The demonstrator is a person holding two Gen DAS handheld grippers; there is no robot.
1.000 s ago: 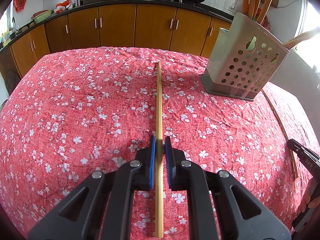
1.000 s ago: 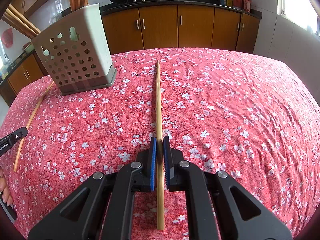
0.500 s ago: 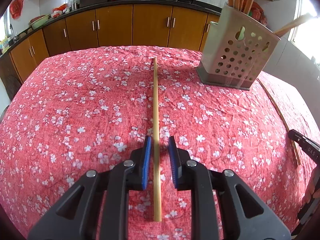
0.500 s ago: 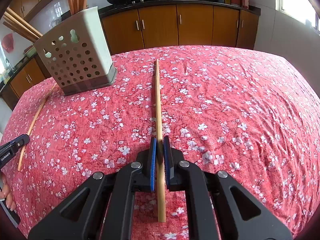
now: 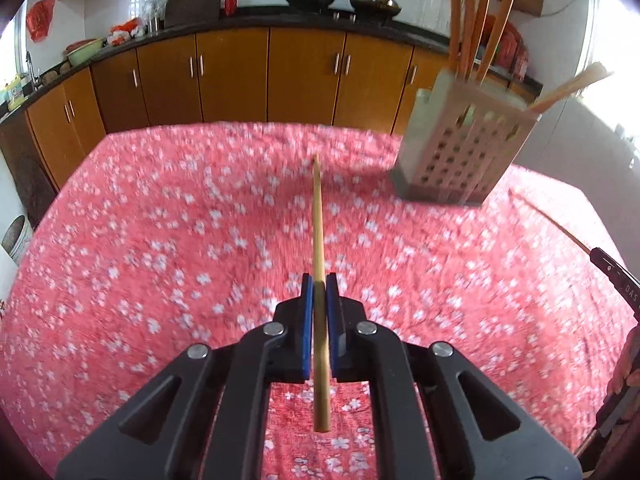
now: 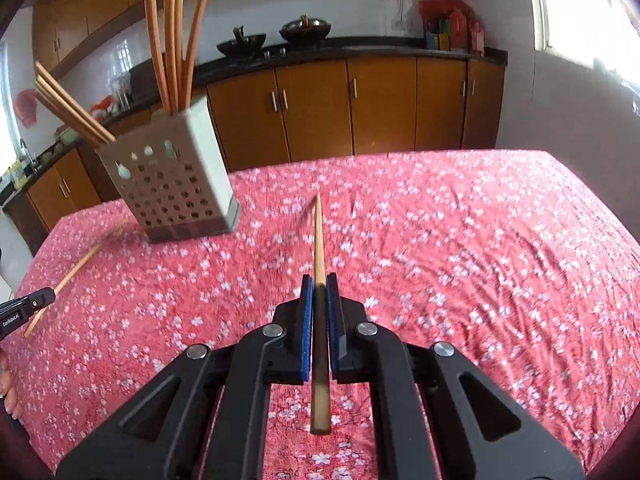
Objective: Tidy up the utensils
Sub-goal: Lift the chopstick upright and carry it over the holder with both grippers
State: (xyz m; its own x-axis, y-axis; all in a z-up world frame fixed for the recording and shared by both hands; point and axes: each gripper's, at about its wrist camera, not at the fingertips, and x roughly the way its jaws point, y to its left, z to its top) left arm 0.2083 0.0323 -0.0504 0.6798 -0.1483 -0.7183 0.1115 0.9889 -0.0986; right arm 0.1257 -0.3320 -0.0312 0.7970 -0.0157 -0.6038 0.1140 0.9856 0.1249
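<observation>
I have the left tongs [image 5: 319, 284] closed tight on a chopstick [image 5: 319, 232]; their jaws were just closing, and now the blue pads [image 5: 306, 320] press it from both sides. The stick runs straight ahead from the jaws, its thin tip pointing toward the far edge of the counter [image 5: 120, 240], its blunt end sticking back toward me. It sits clear above the red flowered cloth.

My right tongs [image 6: 319, 284] are clamped the same way on a second chopstick [image 6: 319, 240], also lined up straight ahead, tip far, butt near, lifted off the cloth.

The perforated utensil holder [image 5: 460, 152] stands upright on the far part of the counter, to the right of the left tongs' view and to the left in the right one. Several long chopsticks already stand in it, some leaning out over the rim.

One more chopstick [image 6: 76, 268] lies flat on the cloth near the holder, between my two hands, its near end just beside the other tool's tip in each view.
</observation>
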